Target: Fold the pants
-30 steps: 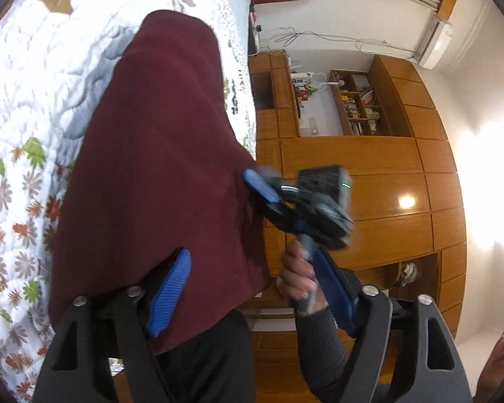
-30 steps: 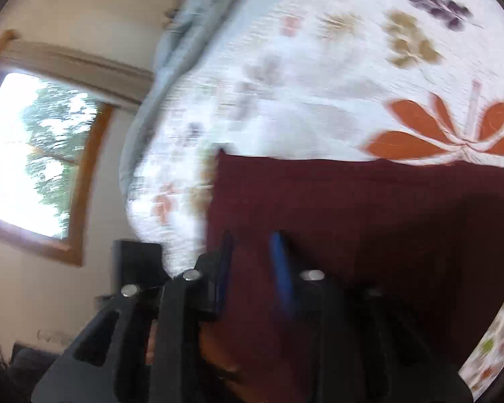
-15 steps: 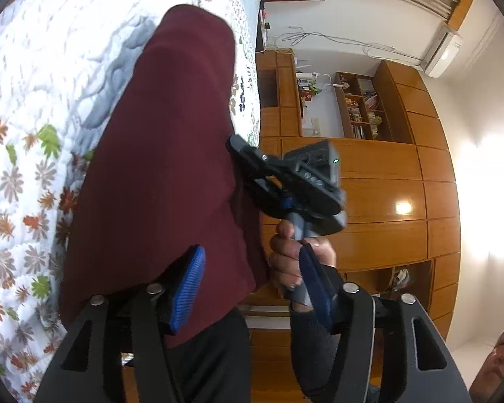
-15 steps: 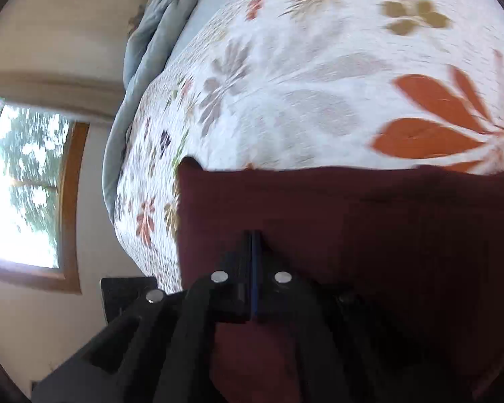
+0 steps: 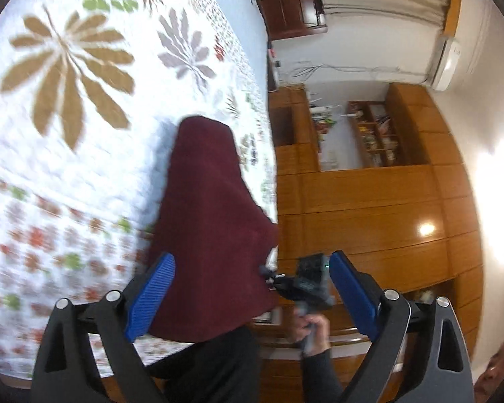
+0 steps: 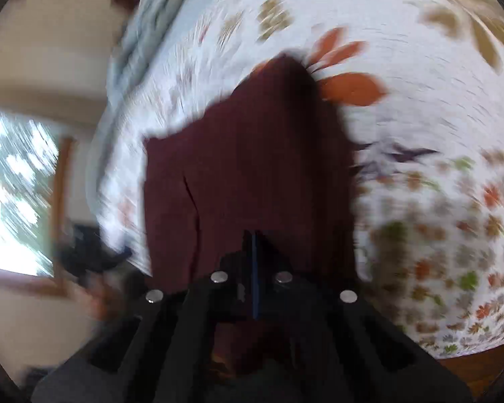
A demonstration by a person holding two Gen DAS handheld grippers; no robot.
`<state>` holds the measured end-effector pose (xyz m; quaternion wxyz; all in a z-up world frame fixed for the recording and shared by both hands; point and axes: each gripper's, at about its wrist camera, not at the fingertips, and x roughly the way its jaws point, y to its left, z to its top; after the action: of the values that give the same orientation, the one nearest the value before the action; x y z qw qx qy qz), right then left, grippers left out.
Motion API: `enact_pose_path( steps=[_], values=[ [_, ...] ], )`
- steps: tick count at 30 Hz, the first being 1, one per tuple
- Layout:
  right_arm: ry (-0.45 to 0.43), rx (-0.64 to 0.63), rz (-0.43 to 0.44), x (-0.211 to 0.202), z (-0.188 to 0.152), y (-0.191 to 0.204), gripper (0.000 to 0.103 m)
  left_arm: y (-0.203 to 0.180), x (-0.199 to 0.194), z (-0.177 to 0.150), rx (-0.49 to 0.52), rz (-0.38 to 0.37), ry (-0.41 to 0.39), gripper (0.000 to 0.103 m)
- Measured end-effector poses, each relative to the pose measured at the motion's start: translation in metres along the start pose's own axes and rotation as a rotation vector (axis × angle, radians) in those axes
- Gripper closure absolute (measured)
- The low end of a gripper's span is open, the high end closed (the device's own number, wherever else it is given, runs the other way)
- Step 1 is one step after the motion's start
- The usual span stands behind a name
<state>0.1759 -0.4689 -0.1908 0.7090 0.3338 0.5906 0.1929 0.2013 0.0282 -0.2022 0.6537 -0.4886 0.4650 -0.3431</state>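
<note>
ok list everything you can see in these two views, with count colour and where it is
pants: 1, dark maroon, lying on the bed near its edge
bedspread: 1, white with leaf and flower print, covering the bed
wooden cabinets: one wall unit, orange-brown, beyond the bed
air conditioner: 1, white, high on the wall
window: 1, bright, wood frame, left of the bed
left gripper: 1, black with blue pads, jaws wide, just opened
right gripper: 1, black, jaws nearly together over the pants, blurred
</note>
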Motion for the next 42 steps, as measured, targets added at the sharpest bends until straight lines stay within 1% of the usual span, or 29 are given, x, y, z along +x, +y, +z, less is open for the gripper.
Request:
enact_pose_path(
  steps=[1, 2, 3, 4, 6, 7, 10, 11, 14, 17, 20, 22, 25, 27, 28, 30, 32, 34, 38, 41, 42],
  values=[
    [-0.04, 0.006, -0.026, -0.015, 0.002, -0.008, 0.081, -0.001, -0.002, 0.002, 0.02, 0.027, 0.003, 0.01],
    [-0.066, 0.015, -0.042, -0.029, 0.004, -0.016, 0.029, -0.002, -0.003, 0.005, 0.043, 0.066, 0.011, 0.01],
    [-0.084, 0.029, -0.062, -0.038, 0.004, -0.023, 0.008, -0.001, -0.003, 0.006, 0.056, 0.092, 0.02, 0.01],
    [-0.096, 0.034, -0.045, -0.044, 0.003, -0.028, 0.008, 0.001, -0.001, 0.008, 0.065, 0.117, 0.033, 0.01],
    [-0.044, 0.033, 0.101, -0.041, 0.003, -0.037, 0.008, 0.009, 0.003, 0.011, 0.072, 0.159, 0.066, 0.009],
    [-0.027, 0.033, 0.121, -0.038, 0.004, -0.038, 0.008, 0.011, 0.004, 0.013, 0.073, 0.168, 0.079, 0.009],
    [0.047, 0.019, 0.102, -0.018, 0.009, -0.036, 0.008, 0.013, 0.021, 0.015, 0.097, 0.211, 0.147, 0.008],
    [0.088, 0.021, 0.108, -0.009, 0.011, -0.034, 0.008, 0.012, 0.027, 0.016, 0.107, 0.225, 0.171, 0.008],
    [0.166, -0.008, 0.114, 0.01, 0.016, -0.025, 0.008, 0.009, 0.041, 0.021, 0.113, 0.244, 0.209, 0.008],
    [0.196, -0.023, 0.107, 0.02, 0.023, -0.017, 0.007, 0.009, 0.049, 0.027, 0.11, 0.244, 0.224, 0.008],
    [0.22, -0.031, 0.089, 0.029, 0.024, -0.013, 0.005, 0.013, 0.055, 0.032, 0.076, 0.239, 0.244, 0.008],
    [0.231, -0.042, 0.08, 0.033, 0.024, -0.009, 0.004, 0.016, 0.059, 0.035, 0.059, 0.236, 0.258, 0.008],
    [0.234, -0.041, 0.089, 0.04, 0.026, -0.004, 0.002, 0.016, 0.068, 0.037, 0.037, 0.212, 0.282, 0.008],
    [0.229, -0.048, 0.084, 0.049, 0.03, 0.001, 0.002, 0.013, 0.077, 0.034, 0.042, 0.199, 0.309, 0.007],
    [0.227, -0.056, 0.077, 0.049, 0.028, 0.002, 0.002, 0.011, 0.079, 0.032, 0.056, 0.208, 0.314, 0.005],
    [0.227, -0.061, 0.082, 0.05, 0.028, 0.0, 0.002, 0.012, 0.085, 0.031, 0.072, 0.232, 0.322, 0.004],
    [0.226, -0.042, 0.1, 0.05, 0.03, -0.005, 0.002, 0.021, 0.09, 0.034, 0.036, 0.257, 0.334, 0.004],
    [0.224, -0.033, 0.097, 0.049, 0.033, -0.007, 0.002, 0.026, 0.096, 0.036, 0.014, 0.274, 0.34, 0.004],
    [0.22, -0.053, 0.069, 0.053, 0.032, -0.002, 0.002, 0.021, 0.097, 0.03, 0.05, 0.287, 0.346, 0.004],
    [0.22, -0.058, 0.06, 0.055, 0.034, 0.003, 0.003, 0.016, 0.098, 0.025, 0.082, 0.313, 0.343, 0.006],
    [0.218, -0.062, 0.052, 0.056, 0.034, 0.005, 0.006, 0.014, 0.098, 0.023, 0.093, 0.317, 0.341, 0.014]
  ],
)
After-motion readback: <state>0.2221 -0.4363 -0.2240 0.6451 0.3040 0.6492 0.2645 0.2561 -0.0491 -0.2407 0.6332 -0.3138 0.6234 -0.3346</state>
